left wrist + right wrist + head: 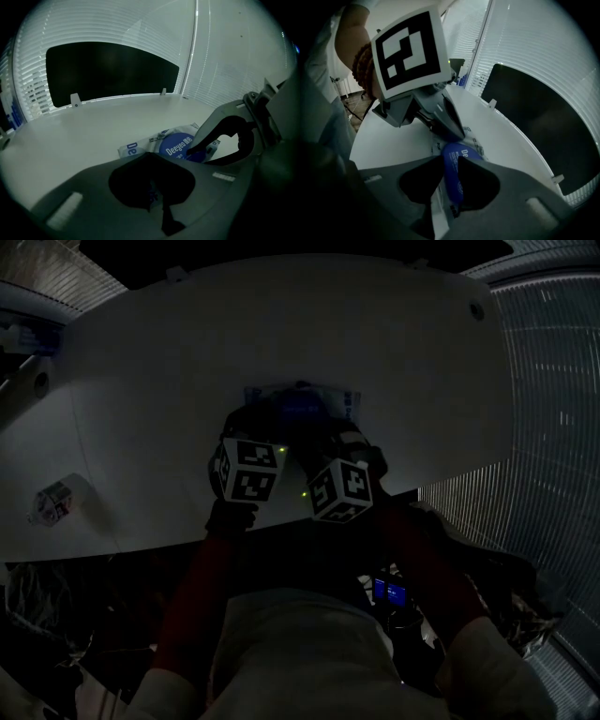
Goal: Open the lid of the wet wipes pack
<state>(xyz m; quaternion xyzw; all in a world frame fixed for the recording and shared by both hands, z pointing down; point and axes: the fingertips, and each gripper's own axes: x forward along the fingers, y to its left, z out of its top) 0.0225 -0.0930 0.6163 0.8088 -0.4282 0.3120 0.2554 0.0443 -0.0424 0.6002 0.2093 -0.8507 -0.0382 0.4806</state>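
Red sleeves (197, 596) nearest, running up from the lap. Left gripper (157, 201) narrow, pinching near edge of wet wipes pack (140, 147). Right gripper (445, 187) wide, straddling blue lid (454, 164), not squeezing it. Pack flat on white table (187, 362), around its middle, just beyond both grippers.

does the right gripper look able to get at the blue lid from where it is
Probably yes: the right gripper has its jaws open astride the blue lid of the wet wipes pack, and the left gripper is beside the lid, not across it.
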